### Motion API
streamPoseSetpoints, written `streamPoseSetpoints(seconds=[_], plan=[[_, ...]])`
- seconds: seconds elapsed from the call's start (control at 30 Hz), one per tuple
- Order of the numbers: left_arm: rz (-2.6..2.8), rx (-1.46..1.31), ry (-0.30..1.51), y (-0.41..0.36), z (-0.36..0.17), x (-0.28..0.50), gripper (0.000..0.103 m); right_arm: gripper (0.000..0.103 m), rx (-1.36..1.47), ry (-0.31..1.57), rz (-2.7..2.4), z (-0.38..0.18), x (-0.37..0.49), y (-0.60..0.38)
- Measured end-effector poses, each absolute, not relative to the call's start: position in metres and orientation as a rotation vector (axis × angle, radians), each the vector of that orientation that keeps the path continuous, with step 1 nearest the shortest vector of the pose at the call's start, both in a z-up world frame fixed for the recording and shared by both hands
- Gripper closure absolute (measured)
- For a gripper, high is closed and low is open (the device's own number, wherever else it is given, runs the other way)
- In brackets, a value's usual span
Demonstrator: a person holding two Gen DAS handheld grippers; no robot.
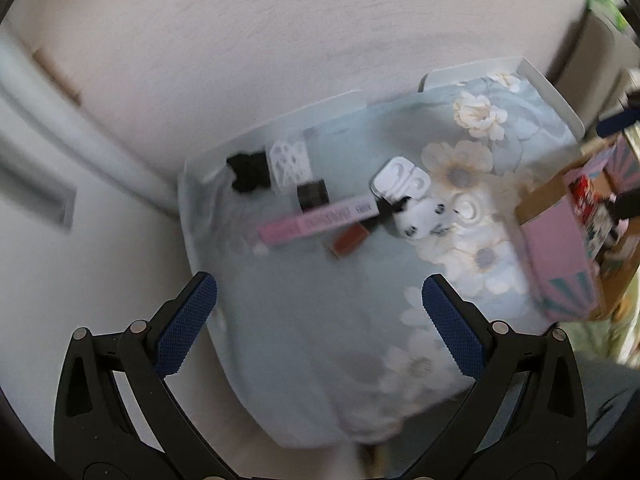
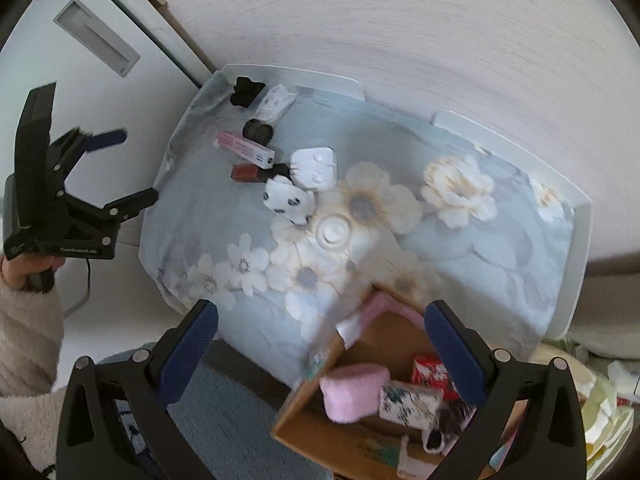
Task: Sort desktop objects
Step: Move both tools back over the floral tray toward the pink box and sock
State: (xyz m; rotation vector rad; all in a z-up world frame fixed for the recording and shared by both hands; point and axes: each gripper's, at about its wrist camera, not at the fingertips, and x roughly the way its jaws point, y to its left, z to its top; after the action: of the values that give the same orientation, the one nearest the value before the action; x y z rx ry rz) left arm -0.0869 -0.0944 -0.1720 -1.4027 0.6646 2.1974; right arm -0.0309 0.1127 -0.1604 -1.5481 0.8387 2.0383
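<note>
A small table under a floral blue cloth (image 1: 304,320) (image 2: 500,248) carries a cluster of items: a pink tube box (image 1: 316,220) (image 2: 244,148), a brown-red lipstick (image 1: 350,240) (image 2: 248,172), a white spotted pouch (image 1: 420,216) (image 2: 288,200), a white earphone case (image 1: 400,178) (image 2: 314,168), a black clip (image 1: 248,172) (image 2: 245,91) and a white lace item (image 1: 290,164) (image 2: 276,104). My left gripper (image 1: 320,312) (image 2: 132,168) is open and empty, above the table's near-left part. My right gripper (image 2: 320,344) is open and empty over an open cardboard box (image 2: 360,436) (image 1: 560,248).
The box holds a pink pad (image 2: 352,396), a floral pouch (image 2: 408,404) and a red packet (image 2: 432,368). A round white lid (image 2: 334,234) lies mid-table. A white cabinet door (image 2: 80,40) stands at the left, a white wall behind. Grey rug (image 2: 240,420) lies below.
</note>
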Motion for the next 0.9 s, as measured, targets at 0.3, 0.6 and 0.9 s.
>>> streamPoseSetpoints(seconds=[0.3,0.6,0.9], plan=[[2.023,-1.309,0.822,-0.089,-0.233,-0.146,0.008,0.0,-1.672,0.681,1.956,-0.203,-0.093,0.125],[1.929,-1.377,0.785,-0.089,-0.284,-0.179,0.017,0.0,-1.798,0.561,1.896,-0.26,-0.141,0.135],[1.864,-1.413,0.775,-0.079,-0.3,-0.178,0.046,0.003,-1.853,0.432,1.842,-0.298,-0.166,0.135]])
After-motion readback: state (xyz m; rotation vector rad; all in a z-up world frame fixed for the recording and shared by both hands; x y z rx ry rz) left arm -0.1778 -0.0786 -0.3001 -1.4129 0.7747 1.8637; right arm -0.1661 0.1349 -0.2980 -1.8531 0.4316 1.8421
